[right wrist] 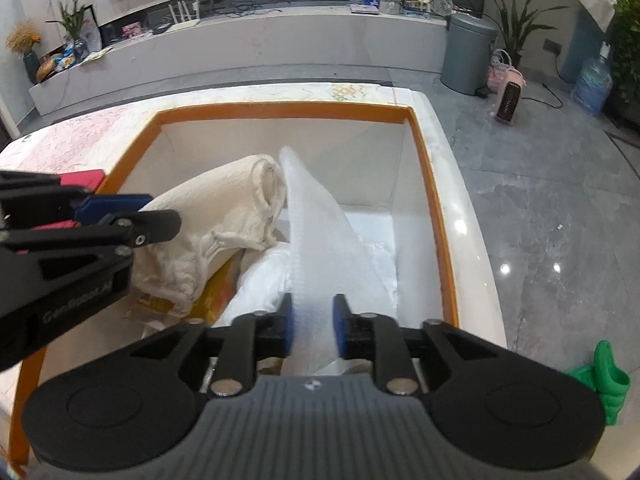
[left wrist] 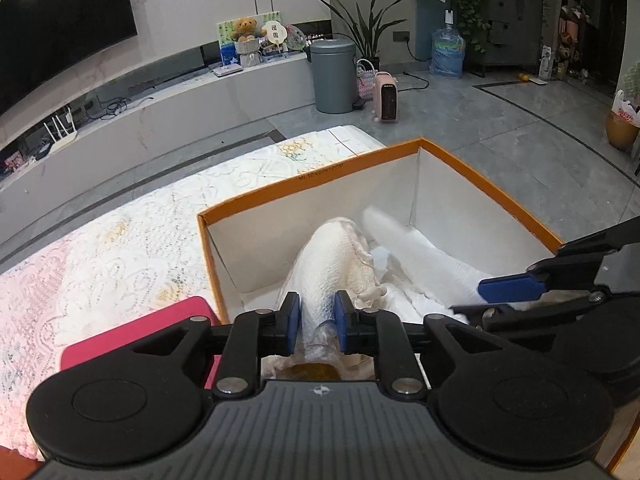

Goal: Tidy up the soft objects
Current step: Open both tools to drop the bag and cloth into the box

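Observation:
An orange-rimmed white box stands on the table. My left gripper is shut on a cream towel and holds it over the box's left side. My right gripper, which also shows in the left wrist view, is shut on a white foam sheet that rises over the box's right side. More white soft stuff and a yellow bag lie at the box's bottom.
A lace tablecloth covers the table left of the box. A red flat object lies beside the box's left wall. A grey bin, a pink heater and a TV bench stand beyond. A green object is at lower right.

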Tool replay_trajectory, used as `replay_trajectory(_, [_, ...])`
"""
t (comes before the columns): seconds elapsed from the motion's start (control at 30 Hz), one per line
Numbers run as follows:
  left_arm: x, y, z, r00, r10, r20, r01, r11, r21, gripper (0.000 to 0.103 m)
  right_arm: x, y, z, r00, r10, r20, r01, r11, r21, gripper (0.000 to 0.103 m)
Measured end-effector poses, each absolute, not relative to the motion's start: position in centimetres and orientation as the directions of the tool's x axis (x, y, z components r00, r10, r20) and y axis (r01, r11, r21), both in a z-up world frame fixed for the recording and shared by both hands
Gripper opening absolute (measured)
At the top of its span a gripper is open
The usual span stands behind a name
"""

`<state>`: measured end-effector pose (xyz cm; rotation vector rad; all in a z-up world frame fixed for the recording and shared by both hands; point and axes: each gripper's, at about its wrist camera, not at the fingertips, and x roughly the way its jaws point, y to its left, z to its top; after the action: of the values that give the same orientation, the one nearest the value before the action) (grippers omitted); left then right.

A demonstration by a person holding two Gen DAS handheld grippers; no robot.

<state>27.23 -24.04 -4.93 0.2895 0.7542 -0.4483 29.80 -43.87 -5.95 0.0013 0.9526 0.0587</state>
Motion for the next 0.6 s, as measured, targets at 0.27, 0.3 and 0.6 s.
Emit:
replay_trajectory(0.27, [25.8,-23.7,-3.0,0.672,-0.324,-0.666,0.507,0.857,0.095,0.045,28.0,-42.1,-3.9,0.622,0.028,-0.783,-0.093,0.995,-0.038,0.048])
replay_trajectory(0.3, [25.7,-23.6,-2.7,0.677,-0.326,-0.660,0.508,0.856,0.099,0.045,27.7,-42.0,-3.6,0.627,0.029,-0.779,-0.096,0.995,-0.040,0.048])
replay_trajectory(0.6, [21.7,-20.9,-0.2,0.749,-0.344,-0.566,0.477,0.873,0.101,0.051,23.5,-40.5,-0.2,0.719,0.012,-0.695,-0.080,0.995,-0.066,0.059])
